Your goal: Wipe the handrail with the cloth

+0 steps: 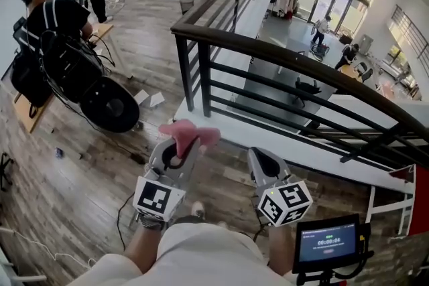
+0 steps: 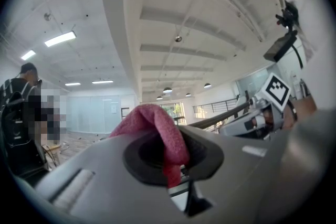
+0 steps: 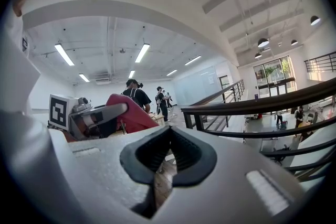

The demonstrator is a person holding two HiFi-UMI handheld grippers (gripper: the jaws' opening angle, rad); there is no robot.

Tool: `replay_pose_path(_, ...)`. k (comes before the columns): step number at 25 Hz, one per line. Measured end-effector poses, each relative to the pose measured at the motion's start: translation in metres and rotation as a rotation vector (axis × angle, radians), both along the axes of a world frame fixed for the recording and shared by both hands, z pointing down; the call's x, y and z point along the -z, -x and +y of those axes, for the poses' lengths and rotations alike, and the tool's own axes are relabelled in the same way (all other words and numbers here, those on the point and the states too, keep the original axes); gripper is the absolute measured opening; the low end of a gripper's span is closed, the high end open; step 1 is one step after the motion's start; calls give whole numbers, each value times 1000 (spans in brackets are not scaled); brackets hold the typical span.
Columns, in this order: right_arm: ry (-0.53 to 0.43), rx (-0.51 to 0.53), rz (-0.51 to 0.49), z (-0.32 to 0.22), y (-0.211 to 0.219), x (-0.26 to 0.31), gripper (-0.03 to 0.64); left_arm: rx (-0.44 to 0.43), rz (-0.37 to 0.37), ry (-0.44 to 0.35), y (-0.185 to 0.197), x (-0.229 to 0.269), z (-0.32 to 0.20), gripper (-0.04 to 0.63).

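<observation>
A pink cloth [image 1: 190, 133] sticks up out of my left gripper [image 1: 181, 146], whose jaws are shut on it. In the left gripper view the cloth [image 2: 156, 127] folds over the jaw tips. The dark handrail [image 1: 288, 51] runs across ahead of both grippers, from a corner post at the upper left down to the right. Both grippers hang short of it, over the wooden floor. My right gripper [image 1: 259, 157] is shut with nothing in it, beside the left one. The right gripper view shows the rail [image 3: 262, 105] ahead on the right and the cloth [image 3: 130, 114] on the left.
A white ledge [image 1: 221, 124] runs under the railing bars. Two people with black bags [image 1: 64, 57] stand at the left, near a black round case [image 1: 110, 104]. A small screen [image 1: 328, 243] sits at the lower right. A cable [image 1: 120, 218] lies on the floor.
</observation>
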State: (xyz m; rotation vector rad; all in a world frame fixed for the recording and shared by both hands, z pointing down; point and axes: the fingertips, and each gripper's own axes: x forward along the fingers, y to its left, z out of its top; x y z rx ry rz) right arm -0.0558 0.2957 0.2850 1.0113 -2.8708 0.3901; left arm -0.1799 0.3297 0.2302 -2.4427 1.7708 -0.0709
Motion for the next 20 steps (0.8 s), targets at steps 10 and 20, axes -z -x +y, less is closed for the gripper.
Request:
replay_pose_path(10, -2, -7, 34, -39, 49, -22, 3, -27, 24, 2, 41, -21, -46, 35)
replay_pose_path(20, 55, -37, -6, -59, 78, -23, 3, -70, 29, 17, 73, -23, -69, 35)
